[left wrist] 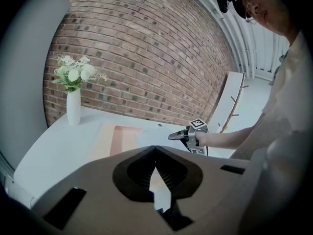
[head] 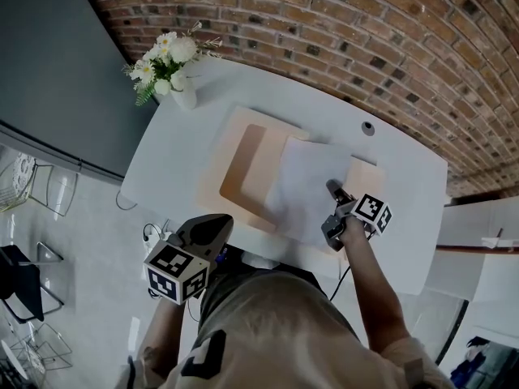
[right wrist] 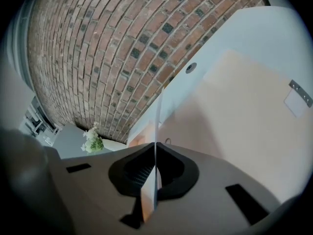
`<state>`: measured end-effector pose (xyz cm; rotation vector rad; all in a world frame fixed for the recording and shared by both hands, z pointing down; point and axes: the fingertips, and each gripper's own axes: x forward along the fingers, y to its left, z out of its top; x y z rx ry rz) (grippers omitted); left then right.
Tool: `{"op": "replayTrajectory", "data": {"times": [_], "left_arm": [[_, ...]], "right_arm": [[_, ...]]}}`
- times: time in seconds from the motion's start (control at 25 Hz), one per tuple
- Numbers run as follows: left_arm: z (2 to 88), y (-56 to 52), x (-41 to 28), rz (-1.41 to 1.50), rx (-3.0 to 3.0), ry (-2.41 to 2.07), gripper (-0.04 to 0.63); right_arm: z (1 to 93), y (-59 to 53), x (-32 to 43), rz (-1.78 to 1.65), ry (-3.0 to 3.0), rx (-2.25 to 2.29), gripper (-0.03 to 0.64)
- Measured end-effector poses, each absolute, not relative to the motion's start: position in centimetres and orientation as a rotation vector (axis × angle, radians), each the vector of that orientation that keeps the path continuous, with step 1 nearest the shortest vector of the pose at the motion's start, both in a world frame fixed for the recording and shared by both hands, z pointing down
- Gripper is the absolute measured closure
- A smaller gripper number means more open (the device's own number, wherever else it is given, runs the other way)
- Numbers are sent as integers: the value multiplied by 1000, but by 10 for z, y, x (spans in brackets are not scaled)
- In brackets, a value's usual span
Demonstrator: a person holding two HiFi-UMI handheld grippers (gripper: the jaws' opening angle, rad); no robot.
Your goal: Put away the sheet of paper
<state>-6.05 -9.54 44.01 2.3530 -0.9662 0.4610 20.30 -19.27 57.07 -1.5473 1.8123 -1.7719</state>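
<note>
Beige shirt [head: 268, 322] — grey, marker-cubed hand-held grippers [head: 217, 220] [head: 332, 187].

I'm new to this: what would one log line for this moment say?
right gripper: shut on sheet of paper | left gripper: shut, empty, short of the table | sheet: over tan folder

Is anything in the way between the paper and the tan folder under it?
Nothing visible is. The right gripper pinches the sheet of paper by its edge, right over the beige folder, which has nothing else on it.
</note>
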Motion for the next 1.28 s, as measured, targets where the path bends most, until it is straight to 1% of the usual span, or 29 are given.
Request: {"op": "replayTrajectory", "data": {"times": [1.28], "left_arm": [[449, -107, -101, 500, 2336, -891, 580]], "right_arm": [[596, -209, 151, -1837, 1648, -1522, 594]]}}
